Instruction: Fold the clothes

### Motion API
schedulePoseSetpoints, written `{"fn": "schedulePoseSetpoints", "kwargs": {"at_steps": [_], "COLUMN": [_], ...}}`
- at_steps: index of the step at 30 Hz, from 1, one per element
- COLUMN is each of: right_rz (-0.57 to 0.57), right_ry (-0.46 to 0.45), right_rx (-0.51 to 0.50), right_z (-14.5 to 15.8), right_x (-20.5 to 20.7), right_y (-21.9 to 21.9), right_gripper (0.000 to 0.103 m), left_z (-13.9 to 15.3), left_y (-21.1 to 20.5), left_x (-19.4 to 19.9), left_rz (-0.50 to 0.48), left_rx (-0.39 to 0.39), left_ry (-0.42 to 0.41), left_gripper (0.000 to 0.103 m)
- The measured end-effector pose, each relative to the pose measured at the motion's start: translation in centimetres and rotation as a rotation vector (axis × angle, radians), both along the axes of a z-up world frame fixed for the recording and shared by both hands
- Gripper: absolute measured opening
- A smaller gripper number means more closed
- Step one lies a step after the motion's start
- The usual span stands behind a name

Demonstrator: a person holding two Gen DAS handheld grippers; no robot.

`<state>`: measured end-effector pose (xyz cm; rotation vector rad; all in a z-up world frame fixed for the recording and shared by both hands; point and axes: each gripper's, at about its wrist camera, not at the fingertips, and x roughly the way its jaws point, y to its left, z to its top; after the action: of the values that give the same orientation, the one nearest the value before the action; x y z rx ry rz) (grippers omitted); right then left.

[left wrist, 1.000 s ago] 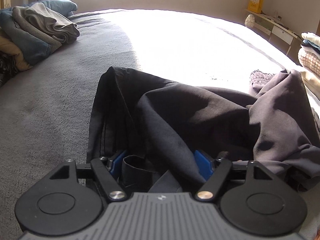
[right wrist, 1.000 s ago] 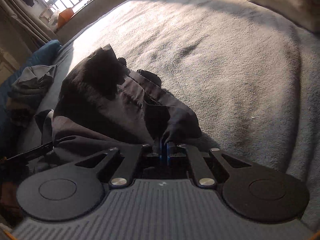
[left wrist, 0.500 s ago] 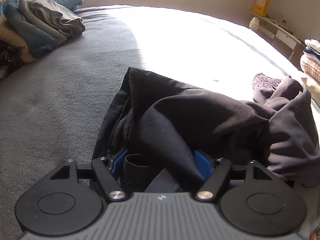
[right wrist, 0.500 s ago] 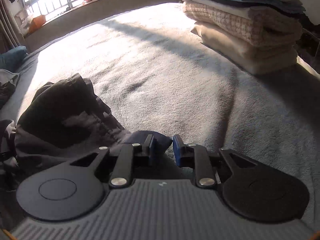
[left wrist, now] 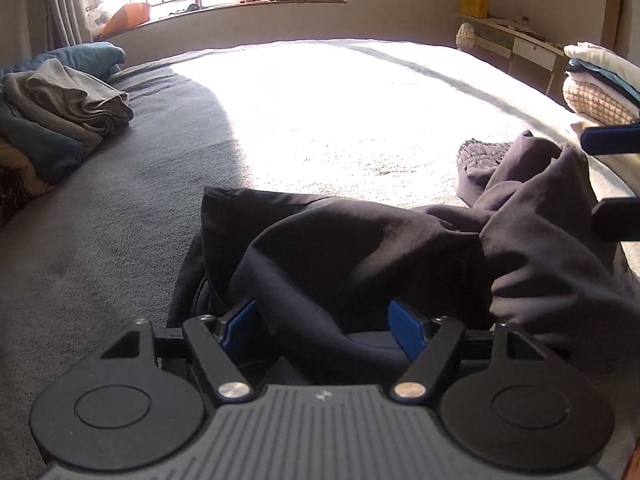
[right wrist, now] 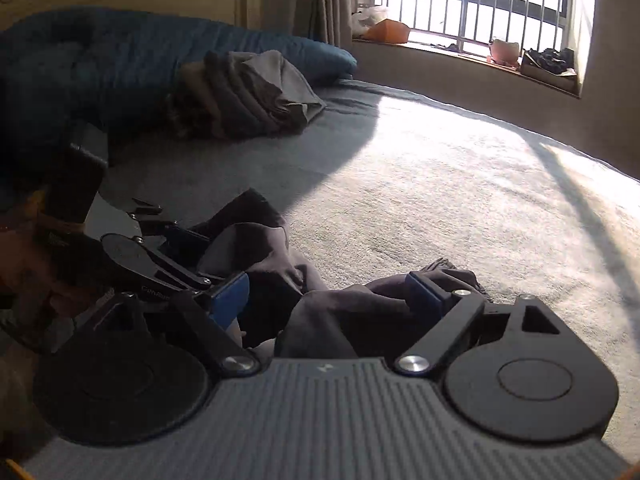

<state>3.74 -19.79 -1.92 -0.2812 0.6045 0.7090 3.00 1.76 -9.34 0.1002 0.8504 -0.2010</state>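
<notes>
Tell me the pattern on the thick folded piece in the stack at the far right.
Cream-and-tan woven check, clearest in the left wrist view.

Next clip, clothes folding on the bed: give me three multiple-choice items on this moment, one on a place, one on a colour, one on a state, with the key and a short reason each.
1. Where does the dark garment lie?
A. on the grey bedspread
B. on the windowsill
C. on the wooden desk

2. What colour are the left gripper pads?
A. red
B. blue
C. white

3. How does the right gripper stand?
A. jaws pressed together on a hem
B. jaws wide apart, cloth bunched loosely between them
C. out of sight in both views

Key: 1 A, the garment sprawls on the bedspread in front of both cameras. 2 B, blue pads show at both fingertips. 3 B, its jaws have just been opening and the fingers stand far apart with folds of cloth lying between.
</notes>
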Motion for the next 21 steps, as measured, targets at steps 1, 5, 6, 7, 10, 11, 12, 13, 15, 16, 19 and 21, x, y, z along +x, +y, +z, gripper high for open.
{"fn": "schedulePoseSetpoints", "kwargs": {"at_steps": [1, 5, 6, 7, 10, 11, 12, 13, 15, 16, 19, 21], "right_rz": [0.036, 0.099, 0.082, 0.049, -0.059, -0.098, -0.138, -0.172, -0.235, -0.266, -0.353, -0.406], "right_ry": [-0.010, -0.023, -0.013, -0.004, 0.020, 0.027, 0.033, 0.051, 0.067, 0.074, 0.098, 0.113], "right_rx": [-0.064, -0.324, -0.354, -0.336, -0.271, -0.250, -0.229, -0.209, -0.208, -0.209, -0.216, -0.238], "right_z": [-0.5, -3.0, -3.3, -3.0, -1.8, -1.2, -0.6, -0.2, 0.2, 0.3, 0.5, -0.2], "right_x": [-0.1, -0.2, -0.1, -0.2, -0.5, -0.8, -1.0, -1.3, -2.0, -2.4, -3.5, -4.3], "right_y": [1.3, 3.9, 3.6, 2.7, -0.2, -1.3, -2.3, -3.4, -5.3, -6.3, -9.0, -10.3], "right_gripper": [0.086, 0.041, 0.029, 0.015, 0.008, 0.008, 0.007, 0.007, 0.007, 0.006, 0.005, 0.002], "left_z": [-0.3, -1.3, -1.5, -1.6, -1.9, -2.0, -2.0, -2.0, -2.0, -2.0, -2.0, -2.0], "left_y": [-0.2, -0.1, 0.1, 0.3, 1.0, 1.2, 1.4, 1.4, 1.4, 1.3, 1.2, 1.1], "left_x": [-0.1, -0.1, 0.0, 0.0, 0.3, 0.4, 0.4, 0.5, 0.5, 0.5, 0.6, 0.7], "left_rz": [-0.006, -0.011, -0.009, -0.005, 0.011, 0.016, 0.019, 0.020, 0.014, 0.011, 0.007, 0.007], "left_rx": [0.008, 0.018, 0.012, 0.005, -0.012, -0.024, -0.032, -0.036, -0.031, -0.028, -0.024, -0.013], "left_ry": [0.005, 0.033, 0.038, 0.042, 0.055, 0.059, 0.063, 0.064, 0.066, 0.066, 0.067, 0.071], "left_gripper": [0.074, 0.074, 0.074, 0.074, 0.078, 0.079, 0.079, 0.079, 0.080, 0.080, 0.082, 0.082]}}
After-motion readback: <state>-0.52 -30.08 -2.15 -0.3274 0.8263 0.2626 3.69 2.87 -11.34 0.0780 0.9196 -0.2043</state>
